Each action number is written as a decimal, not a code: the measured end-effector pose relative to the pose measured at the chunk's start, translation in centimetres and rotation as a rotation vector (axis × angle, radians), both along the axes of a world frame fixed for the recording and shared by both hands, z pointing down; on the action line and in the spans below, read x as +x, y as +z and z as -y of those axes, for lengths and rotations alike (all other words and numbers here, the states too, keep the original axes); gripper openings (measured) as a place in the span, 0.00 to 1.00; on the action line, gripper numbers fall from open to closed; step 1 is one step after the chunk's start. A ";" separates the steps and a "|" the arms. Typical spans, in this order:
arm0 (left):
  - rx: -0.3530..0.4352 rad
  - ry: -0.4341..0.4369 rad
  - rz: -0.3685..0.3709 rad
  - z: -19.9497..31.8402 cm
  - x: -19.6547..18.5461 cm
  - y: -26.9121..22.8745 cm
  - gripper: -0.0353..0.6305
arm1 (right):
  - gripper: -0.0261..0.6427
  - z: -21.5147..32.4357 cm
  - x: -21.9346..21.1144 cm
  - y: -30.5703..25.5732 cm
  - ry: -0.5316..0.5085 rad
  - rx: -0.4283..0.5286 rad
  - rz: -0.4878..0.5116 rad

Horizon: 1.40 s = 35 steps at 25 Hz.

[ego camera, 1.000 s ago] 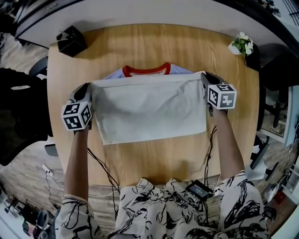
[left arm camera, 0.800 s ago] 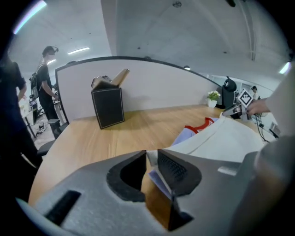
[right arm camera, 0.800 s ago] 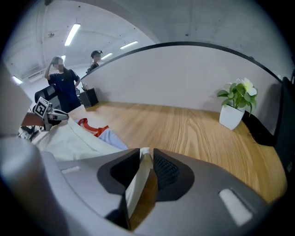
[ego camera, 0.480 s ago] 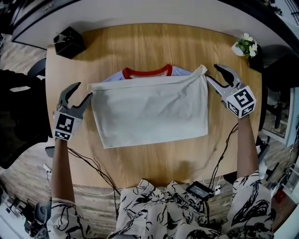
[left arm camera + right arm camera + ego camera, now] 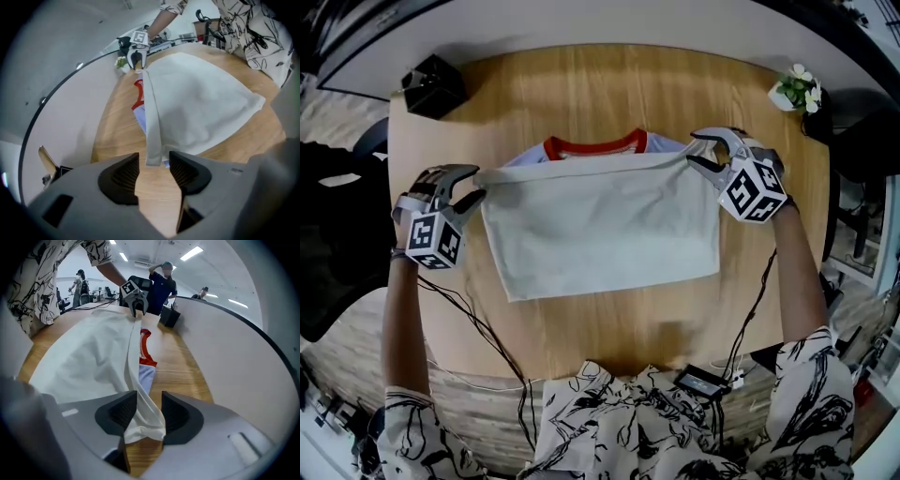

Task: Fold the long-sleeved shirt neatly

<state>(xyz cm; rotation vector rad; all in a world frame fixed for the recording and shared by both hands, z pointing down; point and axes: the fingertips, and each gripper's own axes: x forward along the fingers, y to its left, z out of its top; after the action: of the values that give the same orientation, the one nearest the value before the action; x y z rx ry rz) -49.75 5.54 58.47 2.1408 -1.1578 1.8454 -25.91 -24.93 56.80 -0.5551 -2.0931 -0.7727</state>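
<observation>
The shirt lies on the wooden table, its white lower part folded up over the body. The red collar and a strip of pale blue show behind the fold. My left gripper is at the fold's left corner. In the left gripper view, that gripper has the corner hanging loose between its jaws, which have just been closing. My right gripper is at the right corner. In the right gripper view, bunched cloth lies in that gripper's gap, its jaws also closing.
A black box stands at the far left of the table and a small potted plant at the far right. A black device with cables sits at the near edge by the person's lap. People stand in the room beyond.
A second ago both grippers were shut on the fold's top corners. They let go and drew outward, then rolled over and came back, and each now has a corner between parted jaws.
</observation>
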 end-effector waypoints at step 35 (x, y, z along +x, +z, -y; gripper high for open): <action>0.151 -0.963 -0.541 2.1 -6.7 0.7 0.30 | 0.27 2.7 -3.2 1.5 0.661 -0.374 0.137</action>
<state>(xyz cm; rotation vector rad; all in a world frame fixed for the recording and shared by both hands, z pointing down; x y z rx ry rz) -56.46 3.43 59.18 1.4930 -1.7359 0.7358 -29.11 -27.63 58.29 0.0244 -2.3572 -0.0400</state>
